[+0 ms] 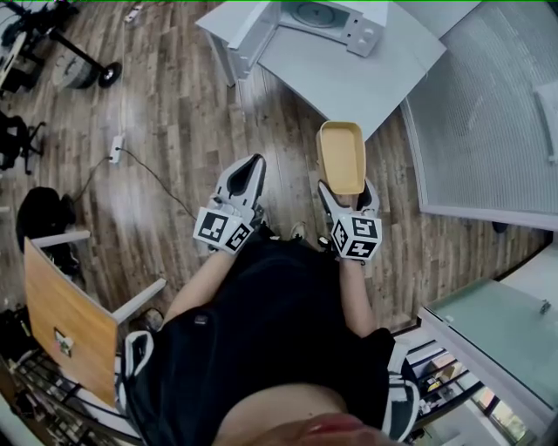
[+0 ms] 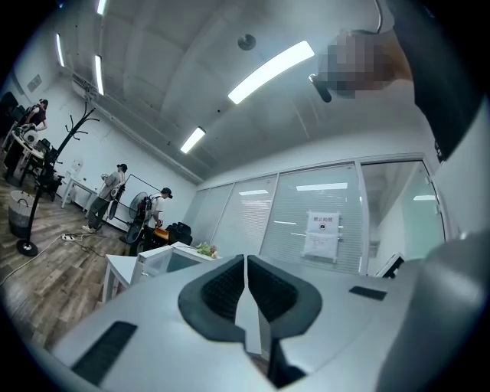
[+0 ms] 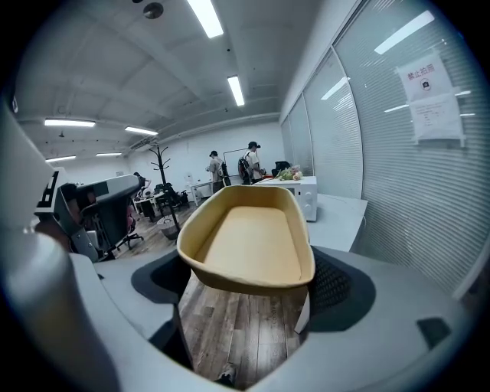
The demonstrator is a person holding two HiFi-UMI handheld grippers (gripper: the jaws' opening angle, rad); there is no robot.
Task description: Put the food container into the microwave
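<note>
The food container, a shallow yellow tray, sticks out forward from my right gripper, whose jaws stand wide and shut on the tray's near end. In the right gripper view the container fills the space between the pads of that gripper. My left gripper hangs beside it with its jaws together and nothing in them; its closed tips point slightly upward. The white microwave sits ahead on a white table, with its door swung open to the left and its turntable showing.
A glass wall with blinds runs along the right. A wooden chair stands at my left, and a power strip with cable lies on the wood floor. A wheeled stand is far left. People stand far back.
</note>
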